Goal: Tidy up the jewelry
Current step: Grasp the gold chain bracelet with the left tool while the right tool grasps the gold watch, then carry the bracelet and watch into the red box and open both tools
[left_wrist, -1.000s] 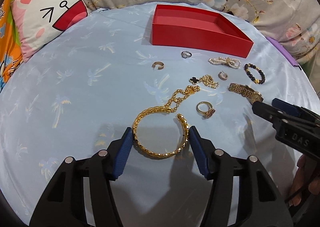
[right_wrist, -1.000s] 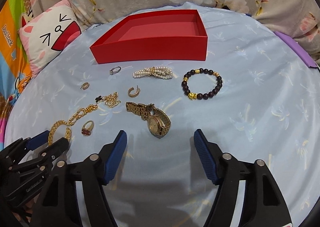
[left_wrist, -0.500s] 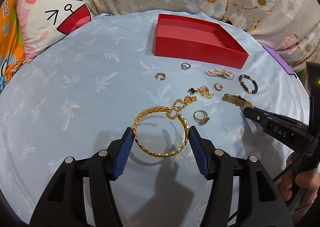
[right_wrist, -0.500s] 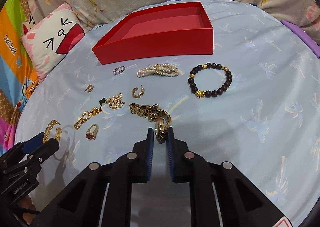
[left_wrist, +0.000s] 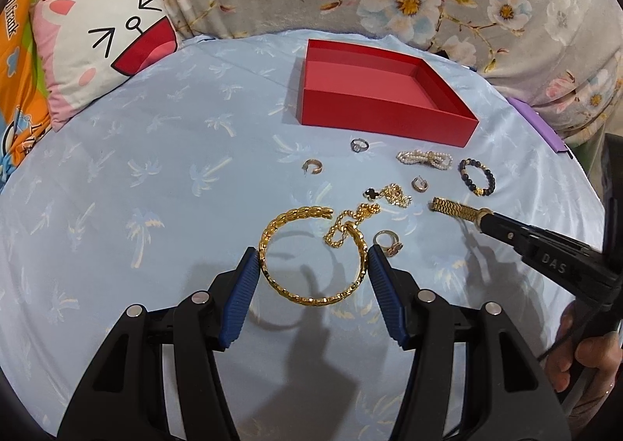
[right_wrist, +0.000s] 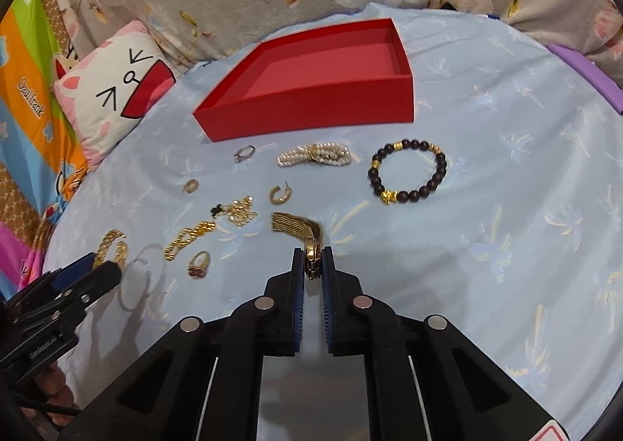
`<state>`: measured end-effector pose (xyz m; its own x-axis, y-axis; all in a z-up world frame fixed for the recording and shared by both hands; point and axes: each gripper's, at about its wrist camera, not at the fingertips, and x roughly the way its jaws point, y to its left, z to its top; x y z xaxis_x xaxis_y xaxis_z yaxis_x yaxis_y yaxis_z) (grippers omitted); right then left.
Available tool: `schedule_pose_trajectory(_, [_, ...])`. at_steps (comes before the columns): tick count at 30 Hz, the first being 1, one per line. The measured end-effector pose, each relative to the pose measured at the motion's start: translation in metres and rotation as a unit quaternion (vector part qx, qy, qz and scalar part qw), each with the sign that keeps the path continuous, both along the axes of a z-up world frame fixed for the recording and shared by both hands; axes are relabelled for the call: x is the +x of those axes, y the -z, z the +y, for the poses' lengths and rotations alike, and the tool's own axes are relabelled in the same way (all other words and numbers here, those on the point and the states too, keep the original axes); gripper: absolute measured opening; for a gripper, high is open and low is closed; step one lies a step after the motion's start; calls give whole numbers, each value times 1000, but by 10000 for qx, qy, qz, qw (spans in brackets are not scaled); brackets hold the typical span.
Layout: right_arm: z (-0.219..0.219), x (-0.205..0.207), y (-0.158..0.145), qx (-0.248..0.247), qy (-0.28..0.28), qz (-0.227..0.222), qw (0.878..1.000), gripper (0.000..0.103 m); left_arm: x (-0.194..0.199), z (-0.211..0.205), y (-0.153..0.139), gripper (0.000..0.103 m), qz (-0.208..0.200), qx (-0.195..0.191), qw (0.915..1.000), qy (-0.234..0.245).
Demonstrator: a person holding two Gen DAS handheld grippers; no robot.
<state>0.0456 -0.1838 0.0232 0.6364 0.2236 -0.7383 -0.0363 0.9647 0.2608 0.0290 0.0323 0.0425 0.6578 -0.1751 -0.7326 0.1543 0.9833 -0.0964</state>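
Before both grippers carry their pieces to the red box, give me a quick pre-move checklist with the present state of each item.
1. Right gripper shut on the gold watch: ok; its jaws have just been closing.
2. Left gripper clamping the gold bangle: ok.
3. Bangle free of the gold chain: not ok, the chain overlaps it.
4. Red box open, with room inside: ok.
5. Watch strap clear of the cloth: cannot tell.
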Motion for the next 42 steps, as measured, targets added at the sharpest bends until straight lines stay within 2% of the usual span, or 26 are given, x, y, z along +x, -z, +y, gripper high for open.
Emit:
schedule_pose_trajectory(4, [-2, -9, -30, -91, -96, -216, 9997, 8, 8, -3, -13, 55, -95, 66, 9998, 164])
schedule_pose_trajectory(9, [-8, 1, -73, -137, -207, -530, 9983, 8, 30, -11, -45, 55, -413, 155, 9983, 393])
schedule_pose_trajectory(13, [-13, 32, -97, -166, -167, -724, 9971, 8, 64, -23, -73, 55, -678, 133, 9962, 528])
schedule_pose_trajectory(15, [-15, 56, -103, -180, -115, -781, 9967, 8, 86, -34, -85, 56, -878, 245, 9944, 531])
schedule_pose_trajectory(20, [-19, 120, -112, -70, -95, -843, 9964, 8, 145, -58, -94, 56, -933, 295, 9938, 532])
schedule_pose_trajectory(24, [-21, 176, -107, 80, -195, -794, 9966, 8, 197, -73, -87, 56, -869, 264, 9946, 498])
schedule_pose_trajectory(28, [-17, 225, -93, -69, -269, -719, 9970, 8, 247, -87, -70, 56, -592, 226, 9968, 480])
schedule_pose_trajectory(32, [-18, 273, -75, 38, -425, -441, 9981, 8, 286, -95, -55, 55, -336, 162, 9980, 503])
schedule_pose_trajectory(36, [-22, 310, -60, 140, -455, -183, 9987, 8, 318, -103, -43, 55, -230, 311, 9986, 369])
schedule_pose_trajectory(42, [-27, 340, -35, -517, -170, 326, 9980, 8, 352, -106, -18, 55, 189, 377, 9988, 252])
